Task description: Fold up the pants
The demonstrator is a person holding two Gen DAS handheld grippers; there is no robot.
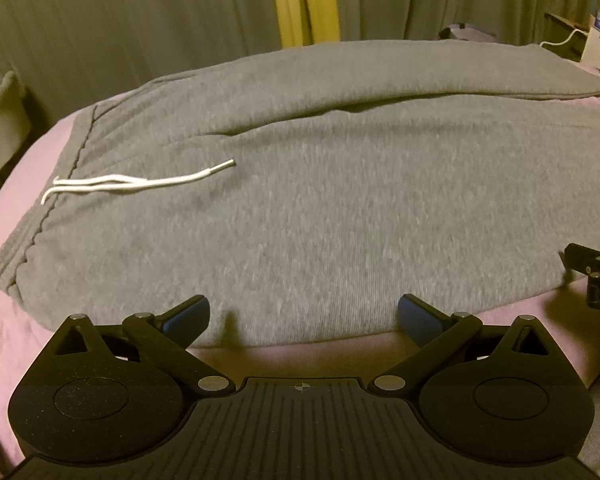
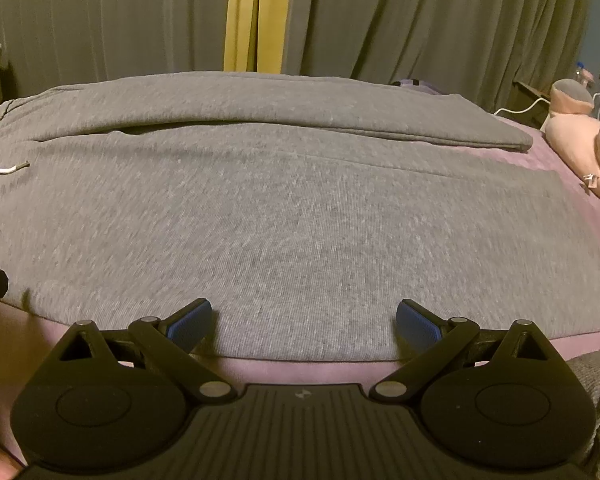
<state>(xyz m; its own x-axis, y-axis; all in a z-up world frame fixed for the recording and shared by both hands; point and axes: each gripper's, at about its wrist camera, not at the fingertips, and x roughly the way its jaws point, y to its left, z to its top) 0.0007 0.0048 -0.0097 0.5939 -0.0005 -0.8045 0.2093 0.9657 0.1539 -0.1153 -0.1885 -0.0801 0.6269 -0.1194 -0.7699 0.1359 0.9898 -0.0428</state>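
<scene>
— Grey fleece all over the bed: the sweatpants lie flat on the mauve bedspread, waistband toward the left edge, both legs running off to the right, the far leg along the back edge near the curtains. A white drawstring trails across the front.

— And the tools?

— Both spread wide and holding nothing. The left gripper sits at the near edge of the bed, with its blue pads just over the hem of the near leg; the right gripper does the same further along that leg.

— So the step in hand is likely the first fold, near leg over far leg?

— That's my reading. To do it well, each gripper should bite the near edge of the cloth, both layers, then lift together and carry it evenly to the far side so the seams line up. Tucking the drawstring in first would keep it from dangling.

— Any containers?

— None that I can make out. A pink plush toy rests at the right edge of the bed, well apart from the work.
</scene>
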